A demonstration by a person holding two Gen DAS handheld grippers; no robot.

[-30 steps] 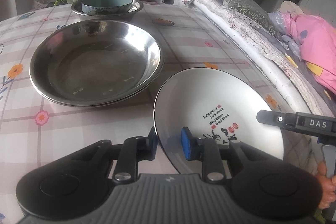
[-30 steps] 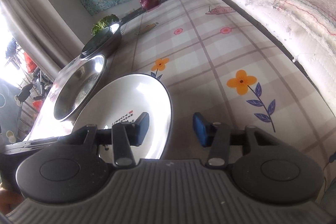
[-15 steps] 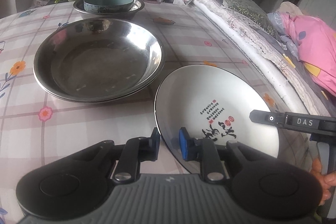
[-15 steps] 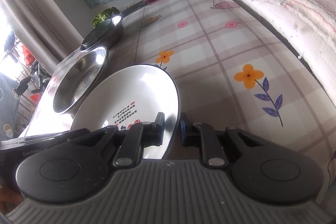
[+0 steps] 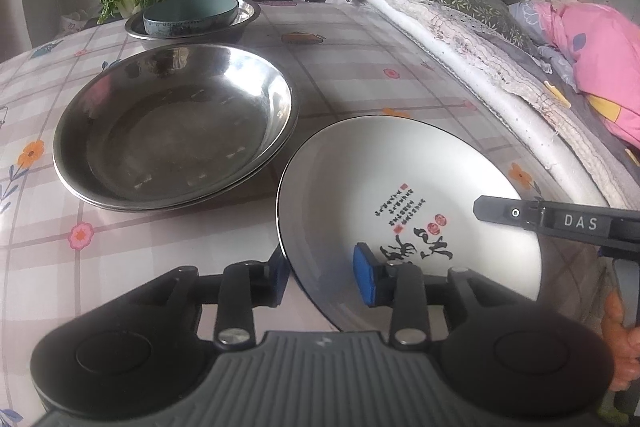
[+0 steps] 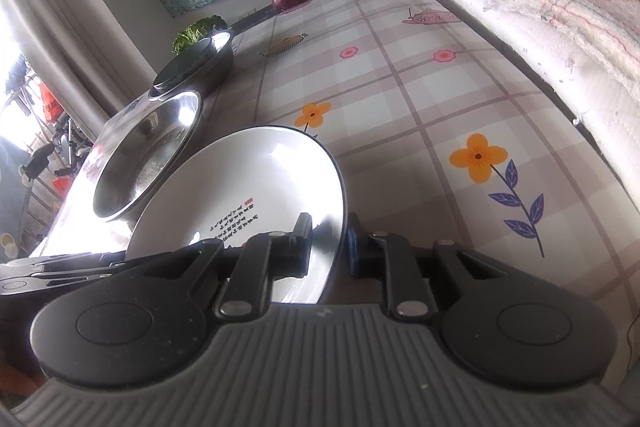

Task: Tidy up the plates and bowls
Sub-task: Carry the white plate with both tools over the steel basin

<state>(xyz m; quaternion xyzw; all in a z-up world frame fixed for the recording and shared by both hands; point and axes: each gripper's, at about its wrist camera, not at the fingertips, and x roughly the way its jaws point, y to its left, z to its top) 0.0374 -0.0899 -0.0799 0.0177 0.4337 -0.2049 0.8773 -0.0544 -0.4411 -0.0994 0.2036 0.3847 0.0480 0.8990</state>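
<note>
plate [image 5: 400, 179] white, round so no long axis, face up and tilted, just beside the steel basin [image 5: 172, 131]. we see its near rim cut off behind both tools. left gripper [image 5: 322, 277] has just opened, released astride the rim; right gripper [image 6: 329, 247] clenched on the opposite rim.

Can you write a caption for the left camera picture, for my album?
Left gripper open around the white plate's rim, beside big steel bowls.
</note>
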